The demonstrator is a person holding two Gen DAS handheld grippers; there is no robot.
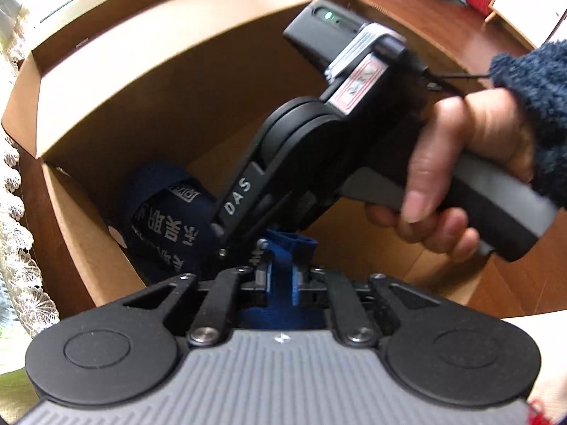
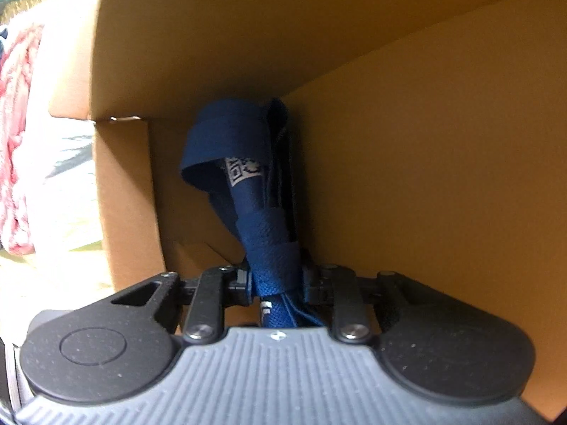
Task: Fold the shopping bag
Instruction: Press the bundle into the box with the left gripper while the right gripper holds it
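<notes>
The shopping bag (image 1: 166,226) is dark blue fabric with white printed characters, bundled into a roll inside a cardboard box (image 1: 149,81). My left gripper (image 1: 280,279) is shut on a bright blue strap end of the bag. In the left wrist view my right gripper (image 1: 244,244) reaches down into the box, its tips buried in the bag. In the right wrist view the rolled bag (image 2: 248,163) with its handle loop stands in the box corner, and my right gripper (image 2: 278,279) is shut on its lower folded end.
The box walls (image 2: 407,141) rise close around both grippers. A white lace cloth (image 1: 14,248) lies left of the box. A wooden floor (image 1: 425,10) shows beyond it. A pink and white fabric (image 2: 14,141) lies outside the box on the left.
</notes>
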